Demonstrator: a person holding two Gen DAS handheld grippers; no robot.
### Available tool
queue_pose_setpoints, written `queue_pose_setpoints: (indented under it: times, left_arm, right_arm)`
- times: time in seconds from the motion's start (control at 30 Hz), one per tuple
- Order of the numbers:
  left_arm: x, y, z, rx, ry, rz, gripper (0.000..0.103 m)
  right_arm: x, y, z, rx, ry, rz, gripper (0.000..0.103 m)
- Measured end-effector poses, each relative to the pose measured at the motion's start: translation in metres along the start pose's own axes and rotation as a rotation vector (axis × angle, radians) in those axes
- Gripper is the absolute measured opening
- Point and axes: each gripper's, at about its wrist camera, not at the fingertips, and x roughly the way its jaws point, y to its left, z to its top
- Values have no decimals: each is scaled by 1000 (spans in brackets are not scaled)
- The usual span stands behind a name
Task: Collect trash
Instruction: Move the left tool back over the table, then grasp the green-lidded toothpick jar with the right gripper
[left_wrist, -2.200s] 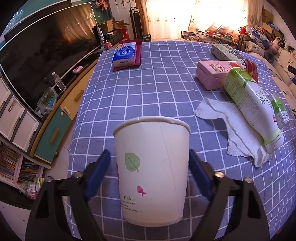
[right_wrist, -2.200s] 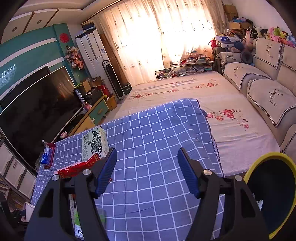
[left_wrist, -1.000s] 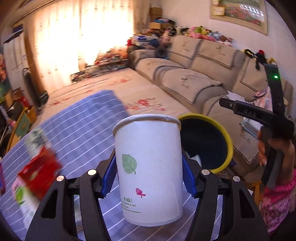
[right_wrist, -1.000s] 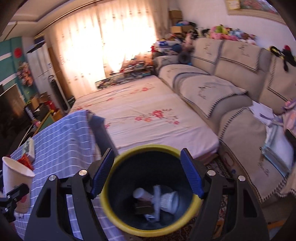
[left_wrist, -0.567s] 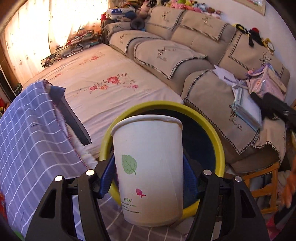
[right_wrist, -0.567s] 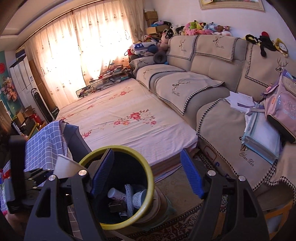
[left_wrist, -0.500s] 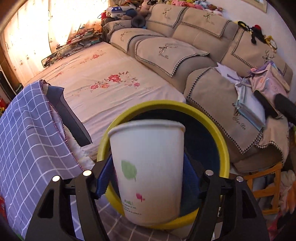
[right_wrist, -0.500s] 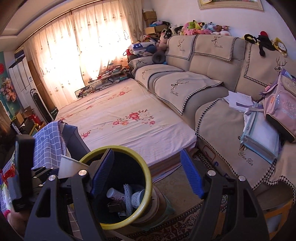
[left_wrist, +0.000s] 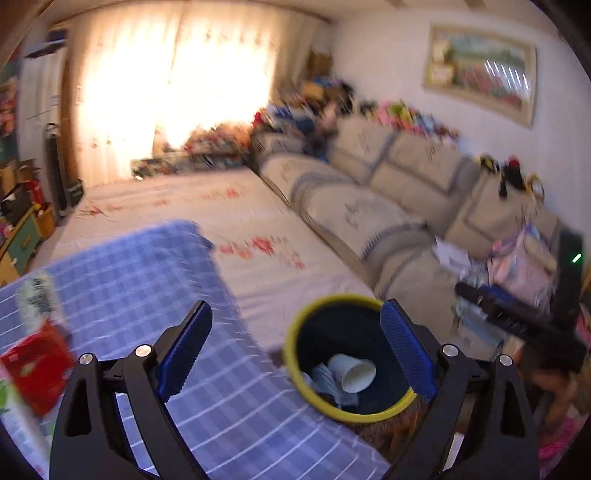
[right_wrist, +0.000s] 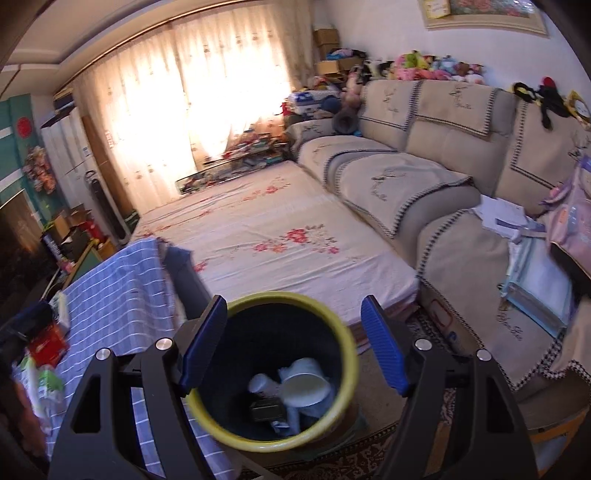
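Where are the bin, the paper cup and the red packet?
bin (right_wrist: 343, 332), right wrist view, on its yellow rim.
paper cup (left_wrist: 356, 372), left wrist view, on its open mouth, inside the bin.
red packet (left_wrist: 37, 365), left wrist view, on its face.

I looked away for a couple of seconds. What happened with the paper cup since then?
The left gripper carried the paper cup from the table over to the yellow-rimmed bin and let it go; it now lies inside, and the jaws are opening with nothing between them. The right gripper stayed open and empty.
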Motion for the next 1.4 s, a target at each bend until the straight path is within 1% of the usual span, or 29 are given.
queue_pose_setpoints:
  times: [0.07,0.1,0.17,0.2,0.23,0.3,0.43,0.5,0.53,0.63,0.7,0.77,0.83,0.93,1.0,1.03,1.13,1.27,1.4]
  left_arm:
    - [-40,33,-2,-35,-68,60,93]
    - [-66,56,-5,-60,-118,109,94]
    - [-105,94,-13,-93,-194,213,97]
    - [-118,110,-16,-101,-214,255,98]
    - [-135,137,-23,-115,-232,328,98]
    - [-159,179,-38,-161,-247,441,98]
    - [-190,248,-73,-259,-263,573,98]
    - [-200,280,-93,-305,-260,642,98]
    - [-200,289,-102,-322,-255,663,98]
    - [-200,317,-116,-391,-221,685,98]
    - [-200,327,-121,-429,-220,693,98]
    - [-190,329,-123,-431,-214,705,98]
    - [-182,326,-127,-421,-204,717,98]
    - [-173,326,-129,-403,-191,722,98]
    - [-170,325,-130,-392,-189,733,98]
    - [-171,320,-129,-391,-190,735,98]
    - [-171,324,-131,-405,-188,740,98]
    - [-167,328,-134,-423,-179,737,98]
    - [-166,329,-135,-419,-172,732,98]
  right_arm:
    - [1,27,-1,-38,5,40,71]
    - [2,46,-3,-68,11,66,71]
    - [7,84,-8,-120,34,131,72]
    - [9,101,-12,-140,47,161,72]
    - [12,117,-15,-161,60,186,72]
    - [17,158,-25,-222,87,223,72]
    - [24,220,-44,-313,133,284,72]
    - [23,249,-53,-352,150,312,72]
    - [23,261,-57,-370,153,319,72]
    - [18,294,-69,-414,158,360,72]
    - [14,310,-77,-431,160,390,72]
    - [12,325,-85,-456,171,419,72]
    - [12,337,-96,-487,185,428,72]
    - [13,351,-113,-543,204,426,72]
    - [15,355,-121,-557,217,425,71]
    - [16,357,-125,-562,227,422,69]
    - [23,361,-135,-575,254,410,64]
    - [30,370,-146,-601,278,396,61]
    - [38,378,-153,-609,296,380,58]
